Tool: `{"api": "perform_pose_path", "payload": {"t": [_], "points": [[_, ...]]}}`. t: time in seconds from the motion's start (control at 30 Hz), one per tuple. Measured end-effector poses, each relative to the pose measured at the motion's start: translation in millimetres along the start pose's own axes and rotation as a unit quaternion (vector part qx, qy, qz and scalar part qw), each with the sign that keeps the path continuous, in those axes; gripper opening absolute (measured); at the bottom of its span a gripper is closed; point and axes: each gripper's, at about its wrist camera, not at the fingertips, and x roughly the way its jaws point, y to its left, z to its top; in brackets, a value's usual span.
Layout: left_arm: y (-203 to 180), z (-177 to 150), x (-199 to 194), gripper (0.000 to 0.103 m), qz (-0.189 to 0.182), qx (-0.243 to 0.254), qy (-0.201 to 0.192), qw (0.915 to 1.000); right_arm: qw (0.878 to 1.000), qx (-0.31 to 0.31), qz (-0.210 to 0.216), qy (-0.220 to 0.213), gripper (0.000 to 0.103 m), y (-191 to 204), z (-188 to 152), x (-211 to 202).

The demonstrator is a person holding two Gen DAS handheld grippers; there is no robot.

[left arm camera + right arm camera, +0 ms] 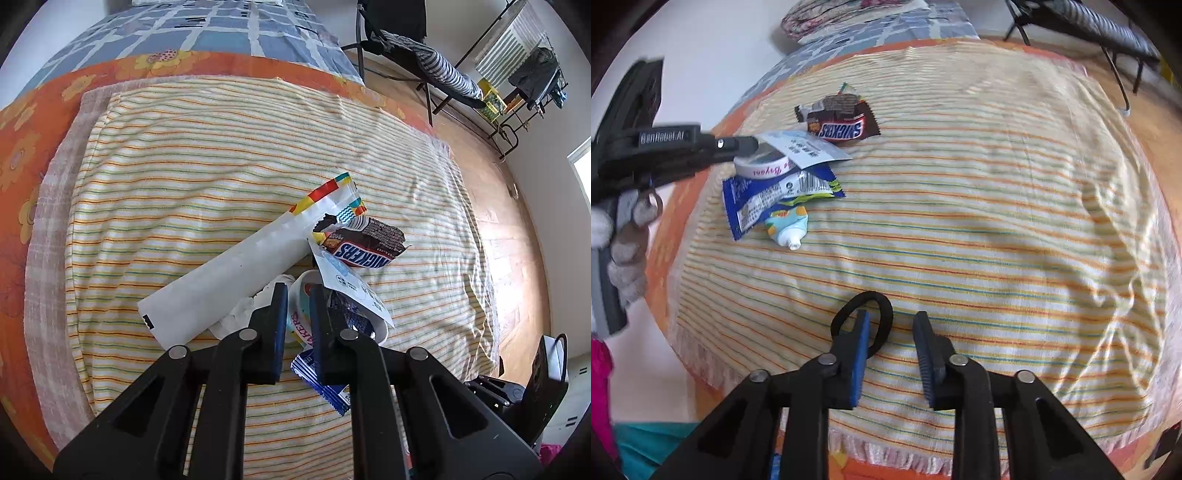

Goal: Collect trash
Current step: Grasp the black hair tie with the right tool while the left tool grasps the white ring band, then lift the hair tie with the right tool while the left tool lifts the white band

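A striped yellow-and-white towel point(221, 177) lies spread over an orange flowered bedcover point(33, 122), and the trash sits in 1 heap toward the towel's left edge as the right wrist view shows it. The left gripper point(298, 295) points steeply down into this heap, its 2 blue-padded jaws drawn close on the wall of a small white paper cup with pink lettering point(301, 325), 1 pad outside the rim and 1 inside. A white printed lid or label point(351, 280) hangs over the cup's mouth. Beside it lie a brown Snickers wrapper point(364, 245), torn open, a long white paper sleeve with a coloured checked end point(236, 280), a crumpled white tissue point(240, 314) partly under the sleeve, and a blue foil snack wrapper point(775, 199) under the cup. A small squeezed tube with a white nozzle point(786, 225) pokes out from beneath the blue wrapper. A gloved hand point(626, 254) holds the left gripper's handle. The right gripper point(890, 325) hovers near the towel's near fringed edge, well apart from the heap, jaws parted with nothing pressed between the pads; a black elastic hair tie point(879, 314) lies looped around its left finger point(858, 354).
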Motion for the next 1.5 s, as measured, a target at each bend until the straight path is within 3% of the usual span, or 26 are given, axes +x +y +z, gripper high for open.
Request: {"api": "perform_pose_path", "payload": {"t": [0.13,0.23,0.6,0.7,0.77,0.87,0.9,0.97,1.07,1.5], "points": [[2,0,-2,0.007,-0.001,-0.001,-0.003,1.0000,0.998,-0.041,-0.036,-0.006,0.006,14,-2,2],[5,1,-6,0.006,-0.003,-0.003,-0.009,1.0000,0.998,-0.045,-0.034,-0.011,0.003,17,0,1],[-1,5,-2,0.007,-0.002,-0.006,0.009,0.9999,0.999,-0.031,-0.014,-0.030,0.003,12,2,-13],[-4,7,4,0.022,0.001,-0.010,0.021,0.9997,0.999,-0.033,-0.010,-0.027,0.003,13,1,-11],[-6,8,7,0.042,0.005,-0.010,0.023,0.9997,0.999,-0.034,-0.007,-0.026,0.003,13,-1,-13],[-14,9,12,0.042,0.019,0.003,0.027,0.9995,0.999,-0.032,-0.006,-0.027,0.003,13,0,-12],[-17,9,14,0.042,0.027,0.009,0.029,0.9992,0.999,-0.031,-0.006,-0.028,0.003,13,-1,-12],[-24,7,20,0.019,0.049,0.032,0.032,0.9978,0.999,-0.028,-0.005,-0.029,0.003,11,0,-14],[-32,5,25,0.004,0.064,0.056,0.029,0.9960,0.999,-0.026,-0.006,-0.030,0.003,8,0,-16],[-27,1,-22,0.002,0.070,0.075,-0.022,0.9945,0.999,-0.011,0.000,-0.045,0.003,0,0,-27]]}}
